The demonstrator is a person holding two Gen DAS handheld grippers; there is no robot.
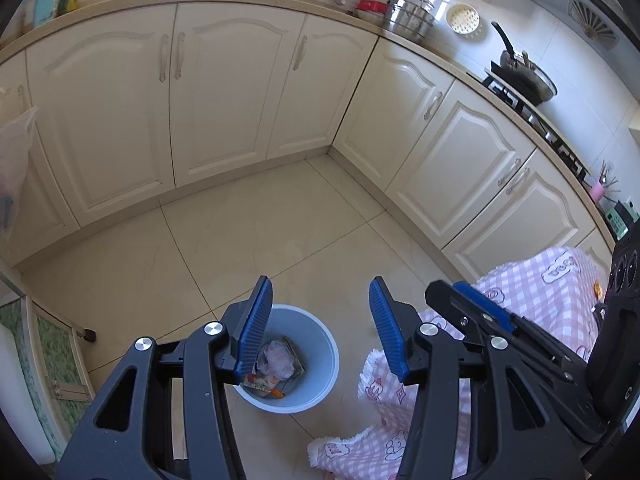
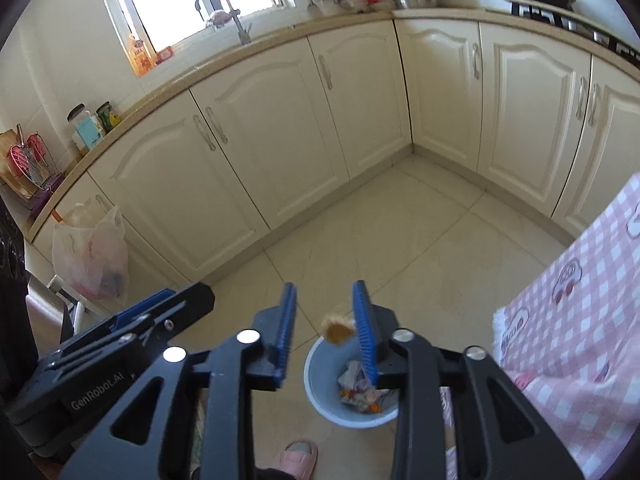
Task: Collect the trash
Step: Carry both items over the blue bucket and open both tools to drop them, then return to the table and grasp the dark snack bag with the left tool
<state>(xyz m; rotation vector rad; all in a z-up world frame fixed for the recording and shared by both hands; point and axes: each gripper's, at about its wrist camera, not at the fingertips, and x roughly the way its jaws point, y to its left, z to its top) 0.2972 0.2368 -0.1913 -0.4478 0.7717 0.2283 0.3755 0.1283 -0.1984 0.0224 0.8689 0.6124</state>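
Observation:
A light blue bin point(image 1: 320, 364) stands on the tiled floor with wrappers and crumpled plastic point(image 1: 276, 360) inside. My left gripper point(image 1: 320, 286) hangs above it, open, with nothing between its blue pads. In the right wrist view the same bin point(image 2: 320, 380) lies below my right gripper point(image 2: 325, 288), whose jaws stand apart. A small tan, blurred scrap point(image 2: 338, 330) is in the air just above the bin's rim, close beside the right-hand pad point(image 2: 366, 332); the other pad is clear of it.
A pink checked cloth point(image 1: 540, 292) drapes over a table edge right of the bin. Cream cabinets point(image 2: 280, 120) line the corner behind. A plastic bag point(image 2: 92, 256) hangs at the left. A pink slipper point(image 2: 298, 456) shows at the bottom.

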